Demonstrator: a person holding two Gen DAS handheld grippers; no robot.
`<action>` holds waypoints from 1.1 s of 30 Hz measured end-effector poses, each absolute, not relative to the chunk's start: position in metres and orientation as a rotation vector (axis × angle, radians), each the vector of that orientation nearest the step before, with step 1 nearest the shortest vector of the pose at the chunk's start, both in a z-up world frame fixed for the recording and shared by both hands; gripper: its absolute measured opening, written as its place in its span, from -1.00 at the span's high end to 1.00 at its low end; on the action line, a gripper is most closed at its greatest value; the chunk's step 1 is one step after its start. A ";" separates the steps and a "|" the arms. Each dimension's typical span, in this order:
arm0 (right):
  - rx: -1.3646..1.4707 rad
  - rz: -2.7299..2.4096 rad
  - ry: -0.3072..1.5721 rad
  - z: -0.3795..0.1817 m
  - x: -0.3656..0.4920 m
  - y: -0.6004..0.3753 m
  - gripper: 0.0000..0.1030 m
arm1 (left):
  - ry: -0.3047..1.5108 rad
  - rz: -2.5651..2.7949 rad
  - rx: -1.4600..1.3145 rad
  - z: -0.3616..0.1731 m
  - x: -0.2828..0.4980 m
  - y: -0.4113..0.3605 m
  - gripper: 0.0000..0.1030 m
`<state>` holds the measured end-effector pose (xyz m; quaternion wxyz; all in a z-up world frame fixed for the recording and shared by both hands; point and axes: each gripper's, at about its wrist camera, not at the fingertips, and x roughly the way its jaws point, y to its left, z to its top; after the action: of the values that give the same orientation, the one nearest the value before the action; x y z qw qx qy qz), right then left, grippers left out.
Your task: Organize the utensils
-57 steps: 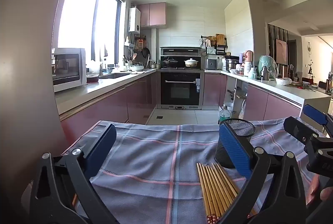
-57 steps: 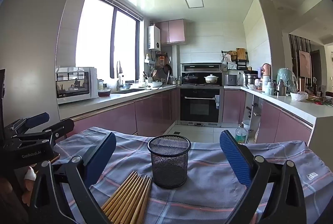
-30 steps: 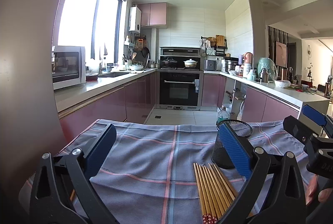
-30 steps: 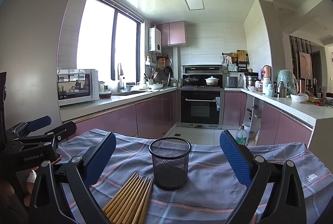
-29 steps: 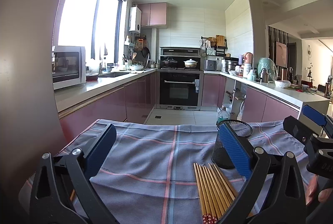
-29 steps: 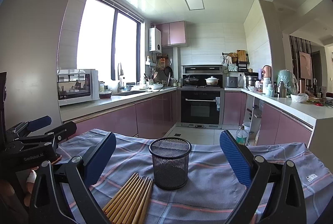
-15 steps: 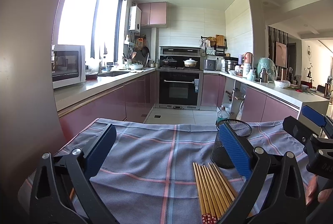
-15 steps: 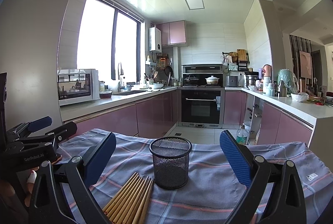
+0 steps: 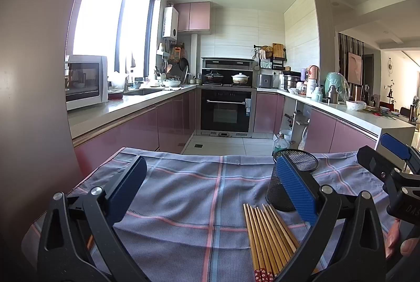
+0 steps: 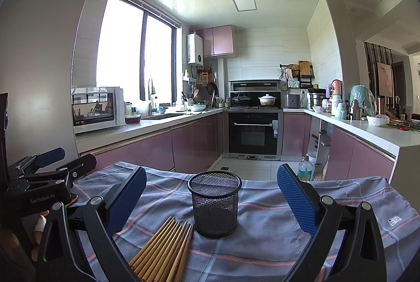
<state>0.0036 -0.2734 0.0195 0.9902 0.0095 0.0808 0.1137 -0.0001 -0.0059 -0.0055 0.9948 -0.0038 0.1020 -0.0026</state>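
Left fingers: my left gripper (image 9: 210, 192) has its two blue pads spread wide with nothing between them, above the cloth to the left of the mesh cup.
Right fingers: my right gripper (image 10: 211, 196) is likewise released and empty; I see the mesh cup straight ahead through the gap.
Mesh cup: one black mesh cup (image 10: 214, 203), upright on the cloth, and I see nothing inside it.
Chopsticks: one bundle of wooden chopsticks (image 10: 164, 249) lying flat, side by side, just left of the mesh cup with the far tips almost at its base; I count about eight, though the near ends are cut off by the frame. The left wrist view shows red patterned ends (image 9: 262, 275) toward me.
Cloth: one grey-blue checked cloth (image 9: 189, 203) with pink lines covers the tabletop under the mesh cup.
Hands: fingertips of one hand (image 9: 399, 245) show behind the other gripper, right of the mesh cup.
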 end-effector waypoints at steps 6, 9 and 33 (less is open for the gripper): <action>0.021 0.230 0.166 0.018 0.004 -0.274 -0.87 | 0.205 -0.006 -0.008 -0.005 0.000 -0.005 -0.89; 0.022 0.230 0.166 0.018 0.004 -0.274 -0.87 | 0.206 -0.004 -0.010 -0.005 0.000 -0.005 -0.89; 0.027 0.231 0.171 0.015 0.005 -0.275 -0.87 | 0.210 -0.009 -0.012 -0.005 -0.002 -0.006 -0.89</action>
<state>0.0048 -0.2755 0.0154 0.9896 0.0136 0.0851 0.1152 -0.0024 -0.0062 -0.0047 0.9945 -0.0059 0.1047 -0.0044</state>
